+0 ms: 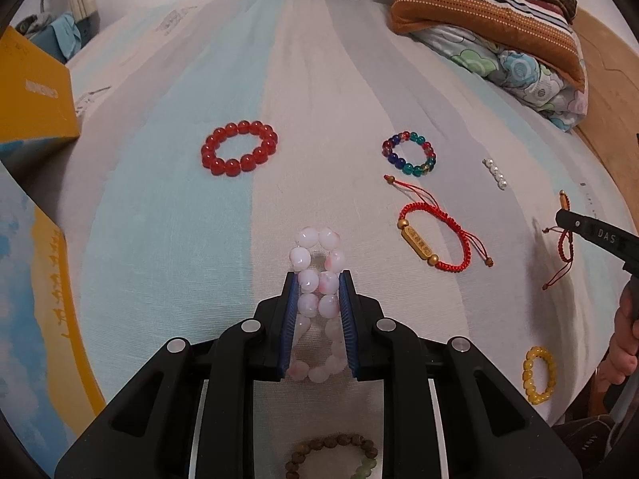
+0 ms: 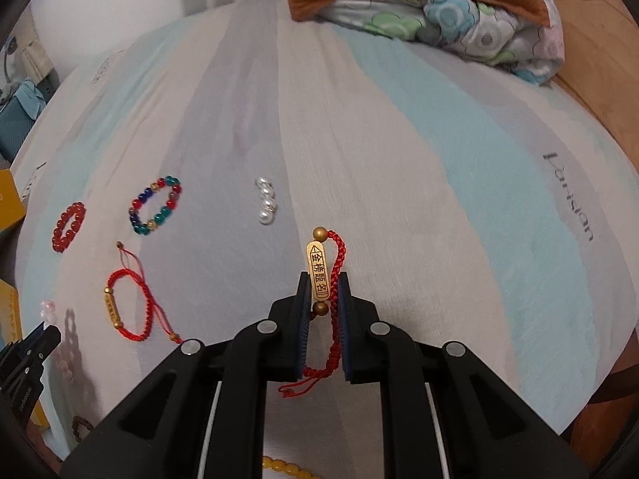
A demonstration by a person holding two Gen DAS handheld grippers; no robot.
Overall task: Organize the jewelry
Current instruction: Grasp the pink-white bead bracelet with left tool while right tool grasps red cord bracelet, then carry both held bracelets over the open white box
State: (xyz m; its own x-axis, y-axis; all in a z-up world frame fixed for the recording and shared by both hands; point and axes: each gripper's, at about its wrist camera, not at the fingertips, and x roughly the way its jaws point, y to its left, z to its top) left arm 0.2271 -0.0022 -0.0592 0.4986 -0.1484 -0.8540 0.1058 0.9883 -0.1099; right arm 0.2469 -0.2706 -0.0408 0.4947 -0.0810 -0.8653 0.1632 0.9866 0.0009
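The pink bracelet (image 1: 317, 303) sits squeezed into a long oval between the blue pads of the left tongs (image 1: 318, 279), which are clamped on its sides, with its far beads sticking out past the tips above the bed (image 1: 167, 207). The right tongs (image 2: 323, 279) grip a red cord bracelet (image 2: 333, 307) with a gold bar charm (image 2: 318, 273); the bar stands upright between the pads and the cord's loose ends hang below.

On the striped sheet, another red cord bracelet (image 1: 435, 235) with a gold bar lies just right of the left tongs, flat and open. Beyond it is a multicolour bead bracelet (image 1: 409, 153), and further right a short pearl strand (image 1: 495, 173). A red bead bracelet (image 1: 239, 147) lies well apart to the left, on a pale blue stripe. A yellow bead bracelet (image 1: 539, 375) lies near the right edge of the left view, close to the person's hand. A brown bead bracelet (image 1: 331, 455) shows under the left tongs' frame, partly hidden.

A yellow box (image 1: 32, 92) stands at the left edge of the bed. At the head end, a striped pillow (image 1: 479, 12) rests on a folded floral quilt (image 1: 527, 76).
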